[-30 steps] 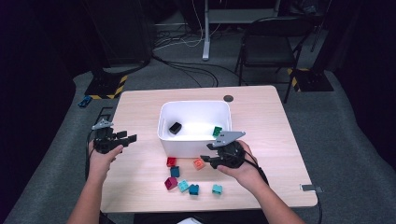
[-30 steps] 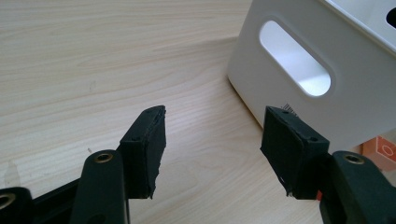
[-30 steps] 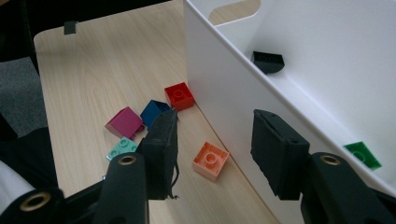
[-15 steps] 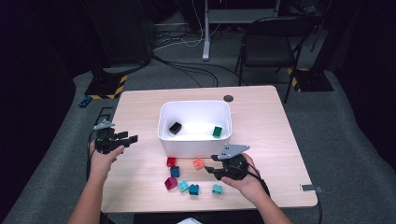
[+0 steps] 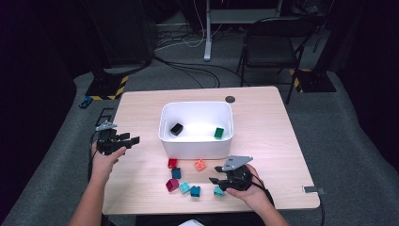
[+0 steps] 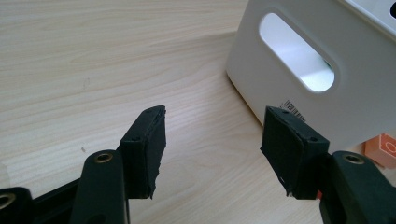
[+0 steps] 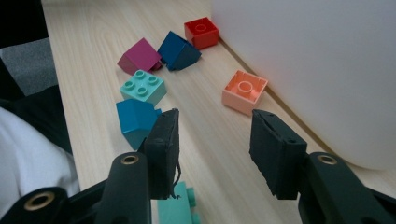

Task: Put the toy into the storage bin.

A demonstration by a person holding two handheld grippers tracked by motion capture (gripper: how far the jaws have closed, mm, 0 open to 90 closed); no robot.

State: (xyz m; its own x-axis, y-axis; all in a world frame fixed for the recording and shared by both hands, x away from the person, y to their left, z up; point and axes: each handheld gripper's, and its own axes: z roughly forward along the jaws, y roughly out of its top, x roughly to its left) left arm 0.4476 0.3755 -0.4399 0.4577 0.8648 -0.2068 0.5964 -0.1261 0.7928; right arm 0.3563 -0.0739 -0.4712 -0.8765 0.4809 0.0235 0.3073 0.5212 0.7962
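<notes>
Big pale wood table point(image 5: 263, 122), smooth and flat, with round corners and lots of bare room at the far side and on the right. In the middle, a white plastic bin point(image 5: 195, 148), shiny, with round corners and a long handle hole in the side. Inside the bin, a black brick point(image 5: 176, 128) and a green brick point(image 5: 219, 133), well apart. At the left edge of the table, the left gripper point(image 5: 131, 139), black, jaws wide open with nothing between them, pointing at the bin wall point(image 6: 364, 93) over bare wood. Near the front edge, the right gripper point(image 5: 215, 174), low over the table, jaws partly open and just now closing a bit. Low between those jaws, close by the left one, the mint brick point(image 7: 175, 207), not squeezed by the pads as far as can be seen; in the high view just in front of the hand point(image 5: 218, 190). Ahead of the right gripper, an orange brick point(image 7: 244, 91) upside down, close to the bin. To the side, a row of bumpy little bricks: a blue-green brick point(image 7: 135, 119) almost touching the left jaw, a pale teal brick point(image 7: 142, 86), a pink-purple brick point(image 7: 139, 56) and a dark blue brick point(image 7: 180, 49) with slanted tops, and a red brick point(image 7: 201, 31) right by the bin. Open wood between the orange brick and the row.
</notes>
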